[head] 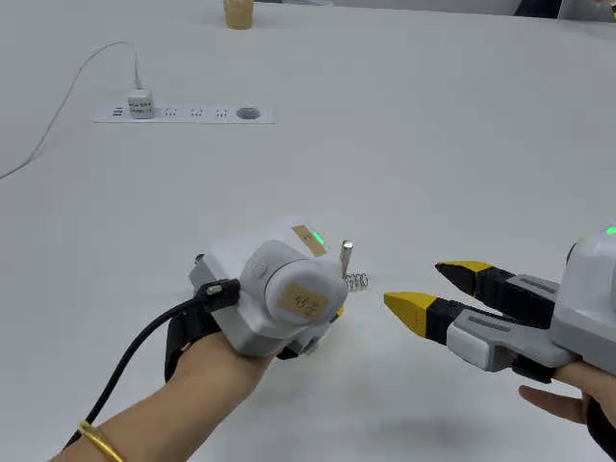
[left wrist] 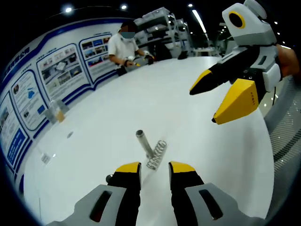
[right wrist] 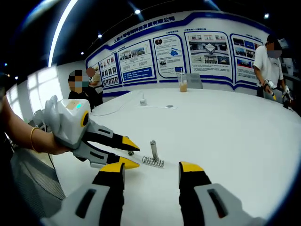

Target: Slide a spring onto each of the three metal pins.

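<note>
Spring [left wrist: 156, 154]: we see it lying on its side on the desk [head: 433, 144], at the foot of the pin and not slid onto it.
Pin [left wrist: 142, 141]: a short metal pin standing upright on the desk, just beside the spring.
Left tongs [left wrist: 154, 167]: spread with a narrow gap and holding nothing; the yellow tips point at the spring and pin just ahead of them.
Right tongs [right wrist: 151, 168]: spread wide and holding nothing, a little off the spring on the side opposite the left tongs and aimed toward it.
Surface: a plain white desk; far from the work we see a power strip [head: 183, 114] with a white plug [head: 141, 102] in it and a thin cable [head: 67, 87] trailing off to the left.
Room: blue-edged display boards [right wrist: 188, 47] line the wall and spot lights dot the dark ceiling. One person [right wrist: 270, 66] stands at the far end of the desk and two people [right wrist: 82, 87] sit near the left side.
Cut off: a cup [head: 238, 12] is clipped by the top edge of the head view, and the right tongs' body runs out at the right edge.
Hidden: in the head view the left tongs' tips sit mostly behind their own white housing.
Hard to make out: a dark speck [right wrist: 130, 152] by the left tongs' tips is too small for us to identify.
</note>
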Available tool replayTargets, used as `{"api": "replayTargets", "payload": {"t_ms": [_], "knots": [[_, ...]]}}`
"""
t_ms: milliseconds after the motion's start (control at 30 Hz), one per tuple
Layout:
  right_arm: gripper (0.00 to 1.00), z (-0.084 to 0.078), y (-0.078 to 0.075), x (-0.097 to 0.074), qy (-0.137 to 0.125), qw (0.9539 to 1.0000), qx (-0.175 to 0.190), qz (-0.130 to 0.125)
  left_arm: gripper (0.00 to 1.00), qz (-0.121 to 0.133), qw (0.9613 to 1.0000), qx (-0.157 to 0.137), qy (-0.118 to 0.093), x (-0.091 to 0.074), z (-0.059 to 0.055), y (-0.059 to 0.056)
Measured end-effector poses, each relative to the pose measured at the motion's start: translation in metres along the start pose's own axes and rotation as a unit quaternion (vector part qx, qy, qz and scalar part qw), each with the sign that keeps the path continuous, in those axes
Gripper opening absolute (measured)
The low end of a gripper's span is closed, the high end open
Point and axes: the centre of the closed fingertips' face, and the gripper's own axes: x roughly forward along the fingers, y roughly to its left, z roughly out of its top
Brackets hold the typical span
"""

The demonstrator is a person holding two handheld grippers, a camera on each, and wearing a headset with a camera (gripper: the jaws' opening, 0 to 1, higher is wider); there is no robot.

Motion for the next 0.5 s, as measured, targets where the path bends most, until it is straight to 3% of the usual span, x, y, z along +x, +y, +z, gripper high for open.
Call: {"api": "replayTargets", "payload": {"t_ms": [300,467,500], "knots": [[0.51,-0.005,0.002,-0.008,0.026,0.9988,-0.039,0.013,0.22,-0.016,0.9994,0.025,0.017,0.014,-0.002,-0.002],[0.51,-0.005,0.000,-0.012,0.026,0.9989,-0.038,0.010,0.18,-0.016,0.9985,0.020,0.049,0.020,-0.009,0.000],[0.51,-0.005,-0.002,-0.012,0.025,0.9990,-0.037,0.009,0.17,-0.016,0.9985,0.022,0.048,0.020,-0.008,0.000]]}}
